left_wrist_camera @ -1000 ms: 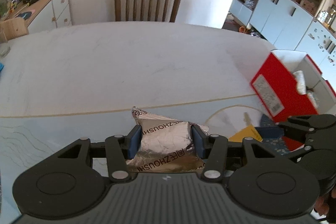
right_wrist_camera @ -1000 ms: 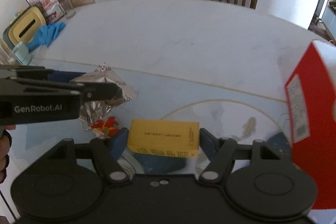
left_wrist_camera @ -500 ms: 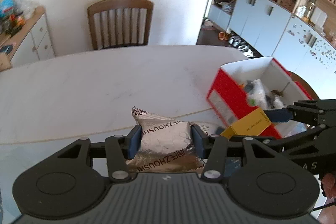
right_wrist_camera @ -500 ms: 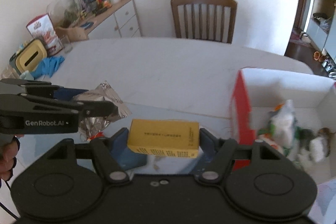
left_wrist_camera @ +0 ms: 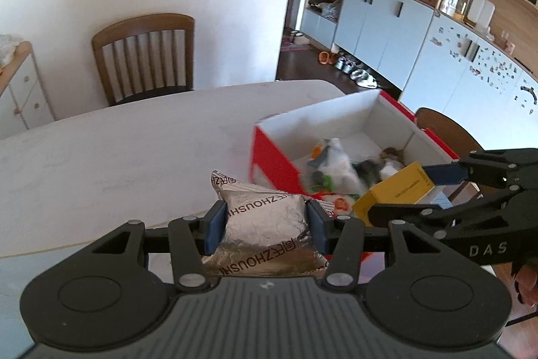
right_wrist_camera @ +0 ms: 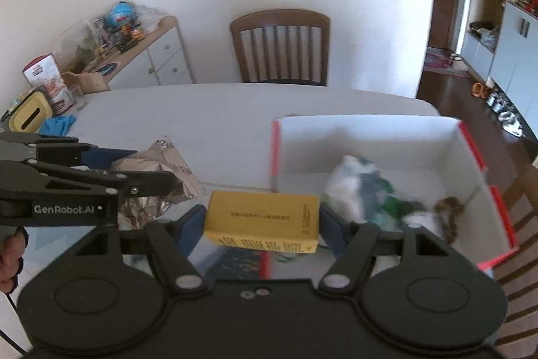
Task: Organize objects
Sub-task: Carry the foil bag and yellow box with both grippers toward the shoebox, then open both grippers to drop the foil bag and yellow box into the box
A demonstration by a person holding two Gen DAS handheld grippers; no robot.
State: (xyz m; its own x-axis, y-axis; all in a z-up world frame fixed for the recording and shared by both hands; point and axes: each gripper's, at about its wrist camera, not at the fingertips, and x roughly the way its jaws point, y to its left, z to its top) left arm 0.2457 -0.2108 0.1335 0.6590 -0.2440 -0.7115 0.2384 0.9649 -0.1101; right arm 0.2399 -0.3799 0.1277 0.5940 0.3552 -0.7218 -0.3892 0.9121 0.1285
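Crinkled shiny foil packet (left_wrist_camera: 265, 217); matt yellow cardboard carton (right_wrist_camera: 262, 217); smooth pale worktop (left_wrist_camera: 117, 150); glossy red paperboard box (left_wrist_camera: 272, 157).

- Foil packet (left_wrist_camera: 265, 221): crinkled silver, dark lettering.
- Carton (right_wrist_camera: 262, 221): yellow, small black print.
- Box (left_wrist_camera: 272, 157): red outside, white inside.
- Left tongs (left_wrist_camera: 265, 224): black, blue pads (left_wrist_camera: 215, 229).
- Right tongs (right_wrist_camera: 262, 224): black, blue pads (right_wrist_camera: 190, 222).
- Tabletop (right_wrist_camera: 215, 110): white, faintly marbled.
- Chair (right_wrist_camera: 279, 47): brown wood, slatted back.
- Cabinets (left_wrist_camera: 380, 22): pale blue doors, black handles.
- Cloth (right_wrist_camera: 57, 125): bright blue.
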